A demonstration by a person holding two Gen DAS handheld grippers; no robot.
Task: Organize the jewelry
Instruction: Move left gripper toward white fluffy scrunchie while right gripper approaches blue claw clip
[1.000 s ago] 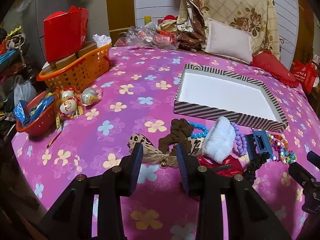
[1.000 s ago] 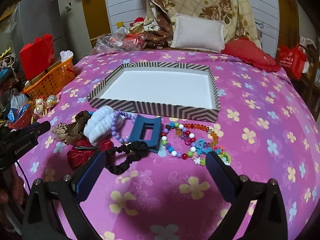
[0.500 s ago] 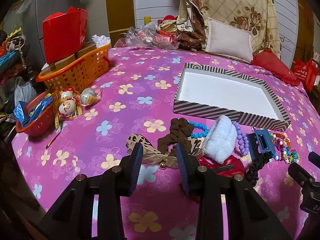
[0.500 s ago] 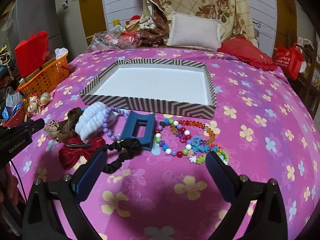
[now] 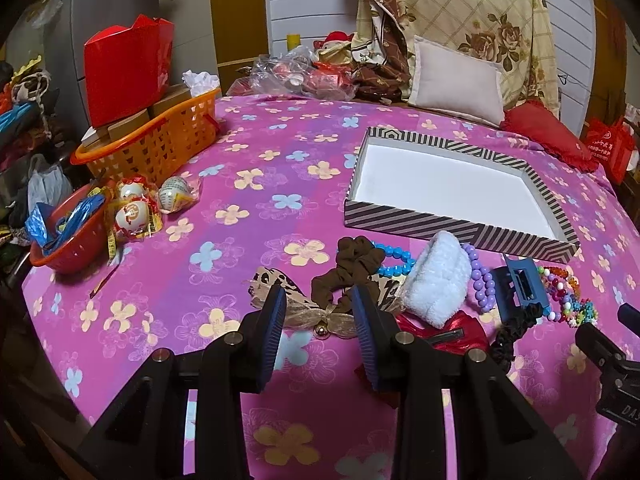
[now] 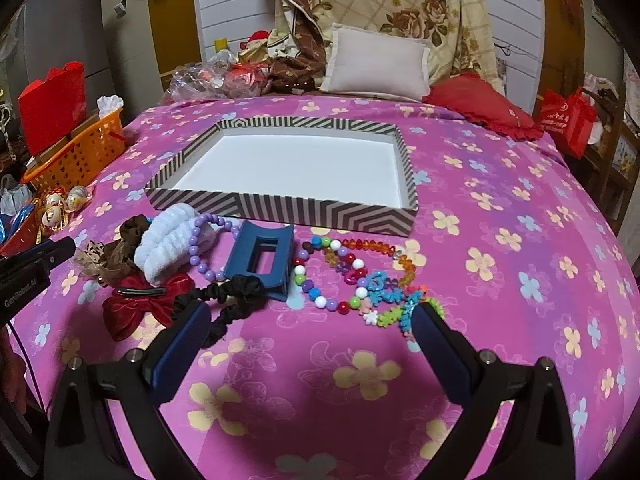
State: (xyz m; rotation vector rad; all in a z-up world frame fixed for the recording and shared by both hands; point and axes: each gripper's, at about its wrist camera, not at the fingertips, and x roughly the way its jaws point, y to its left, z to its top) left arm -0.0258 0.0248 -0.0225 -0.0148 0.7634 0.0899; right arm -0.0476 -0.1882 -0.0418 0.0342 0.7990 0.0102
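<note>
A striped box (image 5: 452, 227) (image 6: 280, 210) with a white inside sits open on the pink flowered cloth. In front of it lie a leopard bow (image 5: 280, 284), brown scrunchie (image 5: 352, 268), white fluffy band (image 5: 438, 284) (image 6: 168, 242), purple bead bracelet (image 6: 208, 248), blue claw clip (image 6: 260, 258), black scrunchie (image 6: 236, 294), red bow (image 6: 140, 308) and coloured bead bracelets (image 6: 360, 276). My left gripper (image 5: 320, 314) is open a little, low over the leopard bow. My right gripper (image 6: 308, 324) is wide open and empty, just before the black scrunchie and beads.
An orange basket (image 5: 160, 148) with boxes and a red bag (image 5: 124, 68) stands at the far left. A red bowl (image 5: 60, 232) and wrapped eggs (image 5: 132, 212) lie near the left edge. Pillows (image 6: 376, 66) line the back.
The right gripper has come forward and lower toward the jewelry; the items look larger and nearer. The left gripper has hardly moved.
</note>
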